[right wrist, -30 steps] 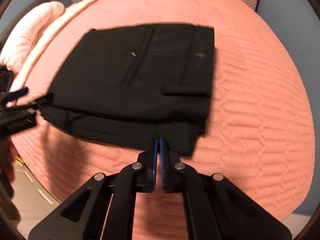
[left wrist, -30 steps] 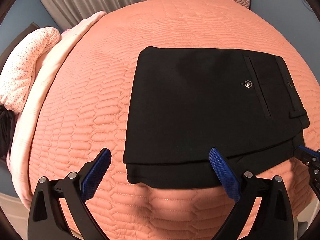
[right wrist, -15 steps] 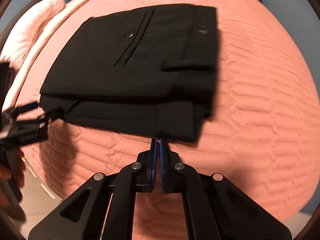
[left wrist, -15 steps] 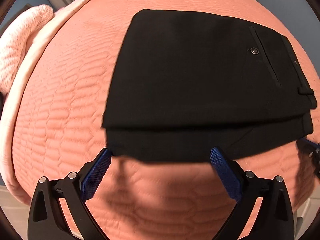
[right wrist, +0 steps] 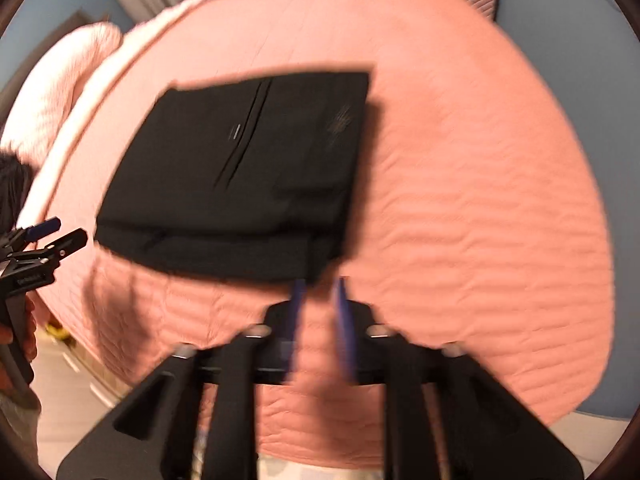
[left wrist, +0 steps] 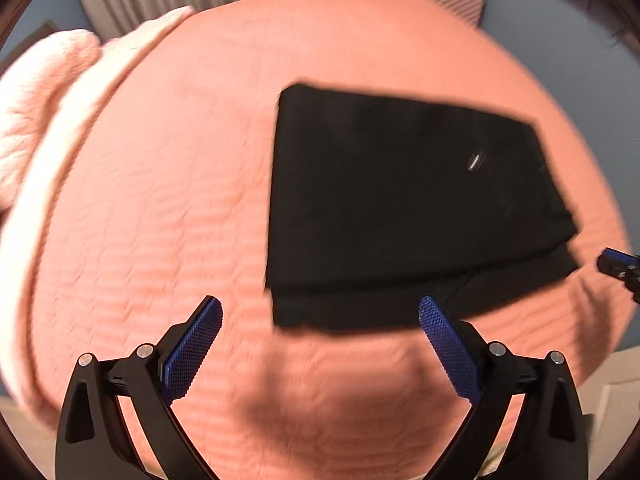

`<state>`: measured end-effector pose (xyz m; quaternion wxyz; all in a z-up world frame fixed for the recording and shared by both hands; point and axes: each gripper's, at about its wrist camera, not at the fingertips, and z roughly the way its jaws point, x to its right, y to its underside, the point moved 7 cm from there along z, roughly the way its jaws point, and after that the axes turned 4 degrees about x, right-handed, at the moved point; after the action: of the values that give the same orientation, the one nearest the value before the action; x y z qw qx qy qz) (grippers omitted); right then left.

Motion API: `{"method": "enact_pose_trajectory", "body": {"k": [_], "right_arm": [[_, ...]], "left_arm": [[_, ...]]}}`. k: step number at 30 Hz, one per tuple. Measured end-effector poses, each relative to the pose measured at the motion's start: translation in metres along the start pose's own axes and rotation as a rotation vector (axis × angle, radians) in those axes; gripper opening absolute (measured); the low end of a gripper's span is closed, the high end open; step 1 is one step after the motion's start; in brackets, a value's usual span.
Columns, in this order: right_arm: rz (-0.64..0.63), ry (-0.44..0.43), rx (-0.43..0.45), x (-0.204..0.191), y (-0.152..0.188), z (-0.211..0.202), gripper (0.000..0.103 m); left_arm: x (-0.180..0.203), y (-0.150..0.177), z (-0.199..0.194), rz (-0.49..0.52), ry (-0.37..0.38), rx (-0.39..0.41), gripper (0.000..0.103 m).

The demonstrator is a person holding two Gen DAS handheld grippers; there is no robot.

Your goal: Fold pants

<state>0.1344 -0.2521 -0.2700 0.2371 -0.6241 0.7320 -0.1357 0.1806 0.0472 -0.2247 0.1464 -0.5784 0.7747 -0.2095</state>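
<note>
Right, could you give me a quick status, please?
Left gripper open, empty. Right gripper just opening, nothing between pads. Black pants folded on bedspread. Nothing in the way.

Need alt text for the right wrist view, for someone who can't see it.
Folded black pants lie flat on a salmon quilted bedspread. In front, the right gripper is open with nothing between its blue pads, which have just been opening. The left gripper shows at the left edge. The picture is blurred.
</note>
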Motion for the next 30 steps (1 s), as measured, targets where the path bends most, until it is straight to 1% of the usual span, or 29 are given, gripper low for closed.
{"method": "enact_pose_trajectory", "body": {"k": [1,2,3,4,5,7,8,10,12,13,14,15,18,19,21,23,26,30], "right_arm": [[0.002,0.005,0.028,0.003,-0.014,-0.001,0.078],[0.001,-0.006,0.05,0.005,-0.03,0.0,0.085],[-0.005,-0.041,0.067,0.006,-0.044,0.001,0.085],[-0.006,-0.073,0.07,0.006,-0.052,0.008,0.087],[-0.002,-0.082,0.069,0.005,-0.058,0.019,0.088],[-0.003,-0.103,0.055,0.007,-0.064,0.033,0.088],[-0.001,-0.11,0.048,0.007,-0.067,0.043,0.088],[0.026,-0.154,0.015,0.029,-0.057,0.039,0.088],[0.055,-0.173,-0.012,0.031,-0.056,0.055,0.088],[0.063,-0.187,-0.026,0.031,-0.055,0.06,0.088],[0.073,-0.194,-0.038,0.031,-0.053,0.066,0.088],[0.078,-0.205,-0.049,0.029,-0.055,0.076,0.088],[0.078,-0.237,-0.077,0.024,-0.05,0.088,0.088],[0.077,-0.256,-0.086,0.02,-0.048,0.09,0.088],[0.072,-0.285,-0.098,0.012,-0.044,0.094,0.088],[0.048,-0.283,-0.1,0.006,-0.041,0.098,0.09],[0.034,-0.275,-0.089,0.003,-0.038,0.101,0.094],[0.054,-0.281,-0.082,0.004,-0.038,0.098,0.093]], "left_arm": [[-0.003,-0.011,0.003,-0.022,0.049,0.006,0.098],[-0.007,-0.02,0.007,-0.057,0.104,0.007,0.098],[-0.013,-0.03,0.016,-0.104,0.184,-0.01,0.098],[-0.011,-0.036,0.024,-0.143,0.247,-0.03,0.098],[-0.018,-0.038,0.032,-0.175,0.292,-0.041,0.098],[-0.036,-0.044,0.05,-0.254,0.268,-0.042,0.098],[-0.041,-0.046,0.057,-0.266,0.272,-0.05,0.098],[-0.045,-0.045,0.076,-0.3,0.293,-0.086,0.098],[-0.048,-0.043,0.093,-0.316,0.29,-0.12,0.098],[-0.047,-0.041,0.099,-0.308,0.288,-0.144,0.098],[-0.042,-0.039,0.107,-0.28,0.274,-0.171,0.098],[-0.039,-0.039,0.112,-0.25,0.253,-0.181,0.098],[-0.02,-0.039,0.12,-0.102,0.169,-0.184,0.098],[-0.011,-0.04,0.121,-0.053,0.163,-0.175,0.098],[0.0,-0.041,0.124,-0.014,0.169,-0.172,0.098],[0.006,-0.043,0.126,0.005,0.176,-0.165,0.098],[0.01,-0.047,0.13,-0.001,0.203,-0.163,0.098],[0.017,-0.051,0.132,0.014,0.216,-0.148,0.098]]}}
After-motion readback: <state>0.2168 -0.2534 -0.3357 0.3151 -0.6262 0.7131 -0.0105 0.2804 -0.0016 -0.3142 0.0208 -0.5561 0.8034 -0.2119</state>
